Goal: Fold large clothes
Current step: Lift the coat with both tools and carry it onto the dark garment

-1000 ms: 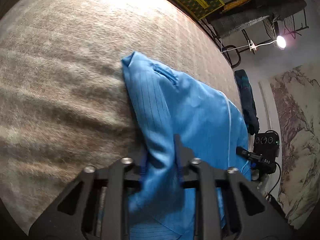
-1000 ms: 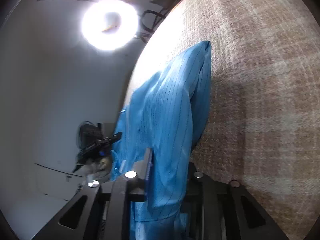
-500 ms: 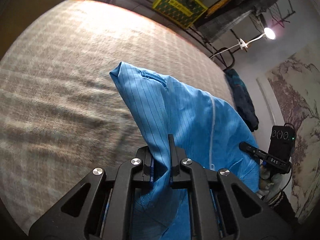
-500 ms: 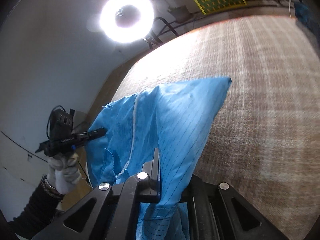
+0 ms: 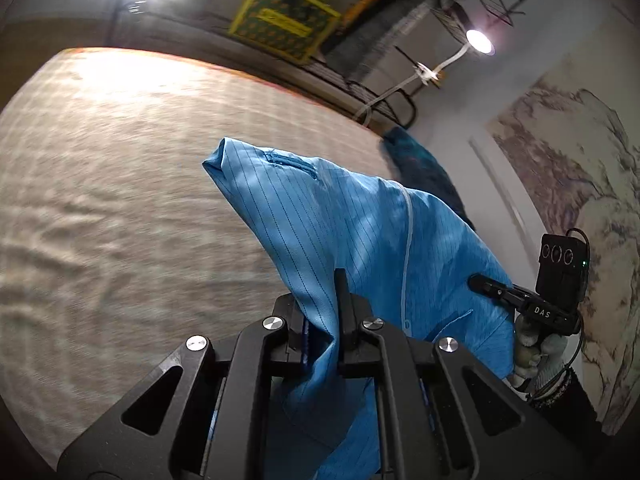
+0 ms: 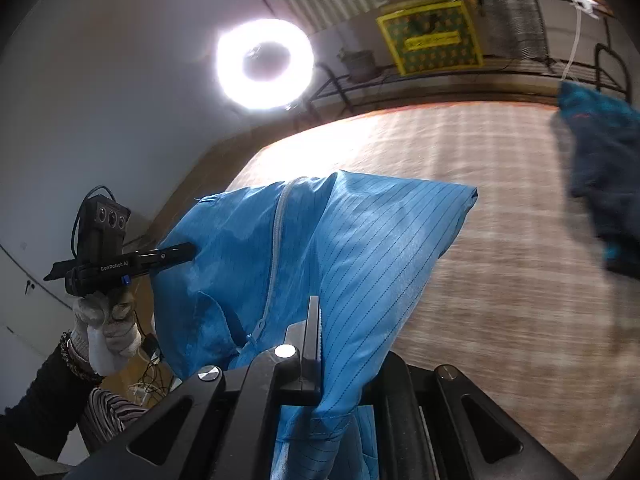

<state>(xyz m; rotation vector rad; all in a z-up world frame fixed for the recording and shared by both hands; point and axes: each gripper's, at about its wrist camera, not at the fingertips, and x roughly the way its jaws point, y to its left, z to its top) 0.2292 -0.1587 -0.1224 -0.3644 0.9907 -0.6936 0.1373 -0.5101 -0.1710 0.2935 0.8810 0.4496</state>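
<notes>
Left hand-held gripper [image 5: 320,320] clenched on a pinch of blue pinstriped zip-front garment [image 5: 360,248]; cloth pulled up between the two pads at 6 o'clock of the left wrist view. Right hand-held gripper [image 6: 332,344] likewise clamped on a fold of the same garment, near 6 o'clock of the right wrist view, white zipper [image 6: 276,248] running toward 11 o'clock. Garment held up between both grips, far corner at 12 o'clock trailing toward the beige woven carpet [image 5: 120,200], apparently not lying flat.

Risks, judged: thin pinch slipping from either pair of pads under the weight of hanging cloth; uneven pull between the two grips, skewing the zipper line and giving a crooked fold; trailing corner dragging on carpet pile and tucking under; loose cloth brushing the dark teal garment [image 6: 600,168] at 2 o'clock.

Containers: yellow patterned box [image 6: 432,36] on the metal rack [image 6: 520,68] at 1 o'clock, contents not visible.
</notes>
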